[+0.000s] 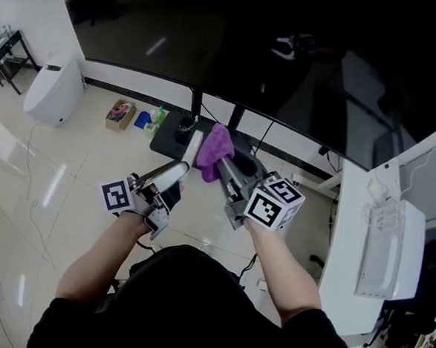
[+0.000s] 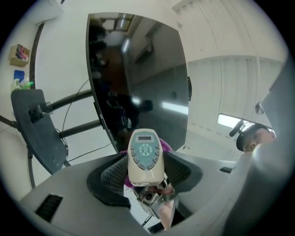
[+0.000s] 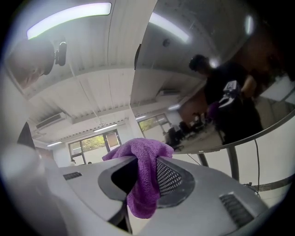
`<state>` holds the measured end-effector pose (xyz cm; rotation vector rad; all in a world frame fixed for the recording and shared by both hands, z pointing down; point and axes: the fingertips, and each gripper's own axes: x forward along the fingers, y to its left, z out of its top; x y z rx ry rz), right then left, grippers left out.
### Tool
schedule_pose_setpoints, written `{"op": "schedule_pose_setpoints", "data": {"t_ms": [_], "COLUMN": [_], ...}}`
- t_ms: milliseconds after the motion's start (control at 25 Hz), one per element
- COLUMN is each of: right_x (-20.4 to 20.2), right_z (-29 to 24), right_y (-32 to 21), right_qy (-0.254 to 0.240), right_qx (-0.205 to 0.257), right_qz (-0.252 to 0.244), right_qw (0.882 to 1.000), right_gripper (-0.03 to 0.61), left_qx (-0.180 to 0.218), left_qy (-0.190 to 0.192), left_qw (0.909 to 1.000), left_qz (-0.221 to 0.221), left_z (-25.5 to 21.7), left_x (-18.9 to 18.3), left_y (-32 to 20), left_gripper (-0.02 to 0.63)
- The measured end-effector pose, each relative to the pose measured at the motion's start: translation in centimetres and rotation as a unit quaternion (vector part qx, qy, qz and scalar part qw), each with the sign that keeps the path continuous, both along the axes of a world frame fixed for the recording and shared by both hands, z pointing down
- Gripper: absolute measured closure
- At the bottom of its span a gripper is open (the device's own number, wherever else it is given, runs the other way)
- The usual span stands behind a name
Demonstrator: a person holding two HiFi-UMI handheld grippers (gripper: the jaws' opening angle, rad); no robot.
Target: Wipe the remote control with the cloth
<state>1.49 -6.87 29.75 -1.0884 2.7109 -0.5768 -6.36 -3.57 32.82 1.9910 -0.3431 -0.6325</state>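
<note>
Remote control (image 2: 145, 154), cream with a grey-blue button pad and a small display, stood held in the air between the jaws of the left gripper (image 2: 146, 177), which were closed on its lower end with the button face turned toward that gripper's camera. Just beyond it hung the purple cloth (image 3: 146, 161), pinched between the jaws of the right gripper (image 1: 224, 168), one fold bunched above the pads and a tail drooping below. In the left gripper view, purple showed at the edges behind the remote, so the cloth lay against or very near its back; actual contact could not be settled. Both were raised in front of a large dark screen (image 1: 285, 63) on a stand (image 1: 178, 133), over a pale tiled floor (image 1: 69, 174), with a white desk (image 1: 347, 238) off to the right. The step in hand looked like the wiping itself, or its start. The next move would call for dragging the cloth along the remote's surfaces while the left grip stayed firm, then working round to the button face
</note>
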Motion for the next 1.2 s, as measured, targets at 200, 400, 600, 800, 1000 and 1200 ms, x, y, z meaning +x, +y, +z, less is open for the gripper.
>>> {"op": "schedule_pose_setpoints", "data": {"t_ms": [200, 400, 600, 800, 1000, 1200], "right_x": [-3.7, -3.7, -0.8, 1.2, 3.7, 5.3], "right_z": [2.5, 2.8, 1.5, 1.9, 4.8, 9.0], "right_y": [2.5, 2.0, -0.5, -0.9, -0.5, 0.3], "right_qy": [0.022, 0.026, 0.026, 0.055, 0.153, 0.233], "right_qx": [-0.019, -0.02, -0.004, 0.01, 0.016, 0.004], "right_qz": [-0.078, -0.08, -0.031, -0.004, 0.039, 0.04], "right_qw": [0.997, 0.996, 0.999, 0.998, 0.987, 0.972], "right_gripper": [0.466, 0.468, 0.468, 0.467, 0.466, 0.466], "left_qx": [0.006, 0.007, 0.006, 0.028, 0.08, 0.091], "left_qy": [0.025, 0.018, -0.02, -0.087, -0.29, -0.478], "left_qw": [0.9993, 0.9998, 0.9995, 0.9958, 0.9512, 0.8651], "left_qz": [-0.025, 0.0, 0.023, 0.007, -0.071, -0.124], "left_z": [-1.8, -1.4, 0.4, 1.7, 5.5, 11.3], "left_x": [-1.3, -0.1, 1.2, 2.0, 1.2, 0.1], "left_y": [-2.4, -1.2, 0.4, 0.3, -1.4, -3.1], "left_gripper": [0.387, 0.387, 0.387, 0.387, 0.387, 0.387]}}
